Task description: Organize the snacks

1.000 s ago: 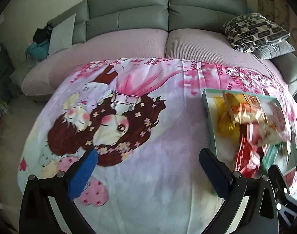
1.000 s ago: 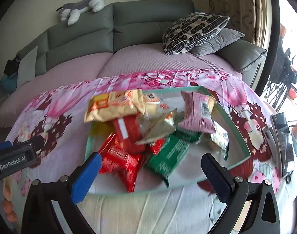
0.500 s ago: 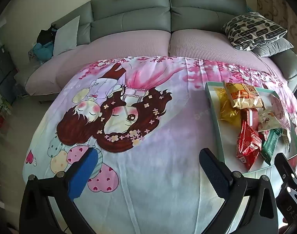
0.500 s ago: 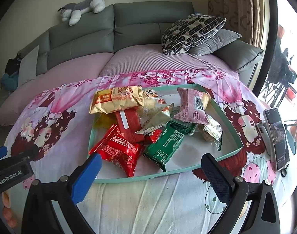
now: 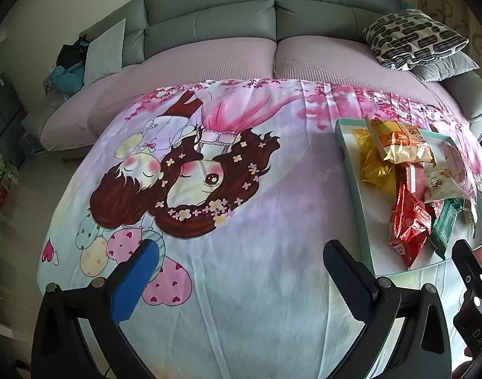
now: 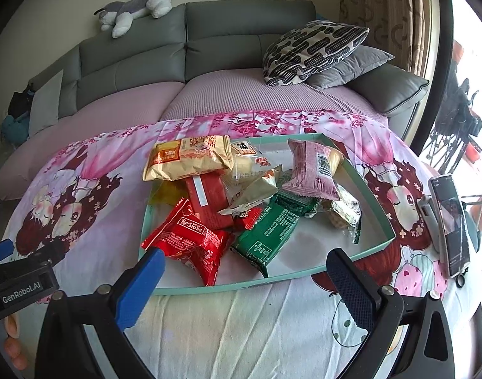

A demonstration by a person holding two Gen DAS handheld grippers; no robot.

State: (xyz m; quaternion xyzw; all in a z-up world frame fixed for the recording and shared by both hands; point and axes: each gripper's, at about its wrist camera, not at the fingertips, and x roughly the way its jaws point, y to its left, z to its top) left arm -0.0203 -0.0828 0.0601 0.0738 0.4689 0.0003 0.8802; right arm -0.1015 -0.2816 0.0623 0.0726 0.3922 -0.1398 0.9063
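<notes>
Nearest the right wrist camera, the right gripper [image 6: 241, 271] hangs with its blue-padded fingers [image 6: 139, 287] spread wide and nothing between them, just above the near rim of the teal tray [image 6: 378, 221]. The left gripper [image 5: 237, 271] is likewise spread and empty, poised over a bare stretch of the cartoon-print cloth [image 5: 256, 300] to the left of the tray, with part of the other tool's black frame showing at the right edge of its view.

The snacks lie heaped in the left and middle parts of the tray. Closest to the right gripper sits a red crinkled packet [image 6: 190, 243], with a green packet [image 6: 266, 237] just beside it on the right. Behind them a red box-shaped pack [image 6: 209, 202] leans under a pale wrapper [image 6: 256, 191]. A pink packet [image 6: 313, 170] rests tilted on the pile toward the tray's right side, and a small clear bag [image 6: 345, 211] lies below it. At the far end a long beige-and-orange bag [image 6: 190, 158] lies across the top, overhanging the tray's left rim.

A phone [image 6: 451, 221] stands propped on the cloth to the right of the tray. Beyond the cloth, a grey sofa [image 6: 209, 44] carries a patterned cushion [image 6: 313, 50] and, on its backrest, a plush husky [image 6: 136, 4]
</notes>
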